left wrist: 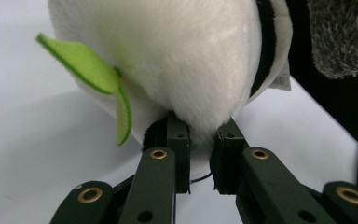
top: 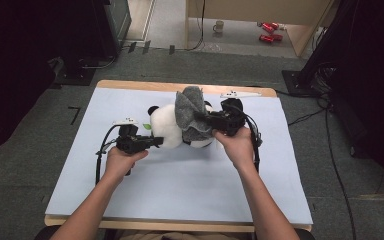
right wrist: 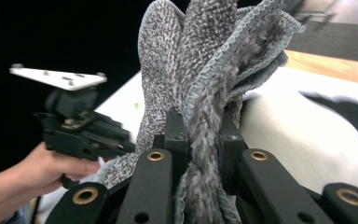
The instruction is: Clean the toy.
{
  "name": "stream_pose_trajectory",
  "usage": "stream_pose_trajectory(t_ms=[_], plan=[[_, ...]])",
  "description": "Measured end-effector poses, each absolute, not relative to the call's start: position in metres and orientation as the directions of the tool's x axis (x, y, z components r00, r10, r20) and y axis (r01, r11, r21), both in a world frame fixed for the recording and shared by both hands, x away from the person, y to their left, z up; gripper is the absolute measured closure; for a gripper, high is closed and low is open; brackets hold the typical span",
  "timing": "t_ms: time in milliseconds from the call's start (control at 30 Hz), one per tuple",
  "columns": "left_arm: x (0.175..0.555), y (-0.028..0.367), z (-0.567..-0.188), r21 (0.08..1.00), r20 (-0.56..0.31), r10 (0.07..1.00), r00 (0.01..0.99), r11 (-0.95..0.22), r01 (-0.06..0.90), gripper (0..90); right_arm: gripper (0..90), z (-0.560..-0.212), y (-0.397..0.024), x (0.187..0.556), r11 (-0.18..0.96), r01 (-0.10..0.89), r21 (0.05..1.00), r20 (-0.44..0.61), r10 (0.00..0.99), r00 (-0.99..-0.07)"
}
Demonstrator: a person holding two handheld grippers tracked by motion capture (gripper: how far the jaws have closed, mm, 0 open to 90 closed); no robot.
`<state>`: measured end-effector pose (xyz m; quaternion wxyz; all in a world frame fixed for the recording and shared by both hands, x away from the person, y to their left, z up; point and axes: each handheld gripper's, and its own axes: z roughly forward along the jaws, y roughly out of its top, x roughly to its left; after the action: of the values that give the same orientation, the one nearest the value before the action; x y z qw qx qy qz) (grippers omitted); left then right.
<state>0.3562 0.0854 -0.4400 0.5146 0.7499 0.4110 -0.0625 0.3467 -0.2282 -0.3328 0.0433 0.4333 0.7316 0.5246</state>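
Observation:
A plush panda (top: 167,127) lies on the white table mat (top: 180,185), white-bodied with black ears and a green felt leaf (left wrist: 86,65). My left gripper (top: 155,141) is at its left side; in the left gripper view its jaws pinch a fold of the white plush (left wrist: 200,74). A grey fuzzy cloth (top: 190,112) with a pale blue hem is draped over the panda's right part. My right gripper (top: 205,120) is shut on a bunched fold of that grey cloth (right wrist: 205,93), which rises between the jaws.
The mat covers a wooden table (top: 130,85) with carpet around it. A mug (top: 219,26) and red cans (top: 269,31) lie on the floor beyond the far edge. Cables (top: 330,145) trail on the right. Dark equipment stands at both sides.

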Motion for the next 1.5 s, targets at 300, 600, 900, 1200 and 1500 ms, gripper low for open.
stream_pose_trajectory(t_ms=[300,600,900,1200,1500], plan=[[0.337,0.071,-0.431,0.714,-0.519,0.551,0.653,-0.141,0.686,80.5,80.1,-0.330,-0.190,0.334,0.120,0.586,0.801,0.417,0.590,-0.691],[0.337,0.071,-0.433,0.724,-0.473,0.599,0.646,-0.153,0.672,79.2,79.7,-0.374,-0.163,0.351,0.132,0.660,0.739,0.456,0.623,-0.635],[0.343,0.075,-0.442,0.693,-0.489,0.617,0.616,-0.155,0.705,79.0,79.7,-0.389,-0.166,0.359,0.140,0.693,0.707,0.468,0.641,-0.608],[0.348,0.080,-0.445,0.677,-0.515,0.622,0.590,-0.127,0.725,79.0,79.7,-0.386,-0.188,0.362,0.165,0.698,0.697,0.410,0.707,-0.576],[0.352,0.082,-0.445,0.671,-0.529,0.615,0.584,-0.118,0.732,78.9,79.7,-0.382,-0.219,0.360,0.160,0.697,0.699,0.381,0.742,-0.552]])
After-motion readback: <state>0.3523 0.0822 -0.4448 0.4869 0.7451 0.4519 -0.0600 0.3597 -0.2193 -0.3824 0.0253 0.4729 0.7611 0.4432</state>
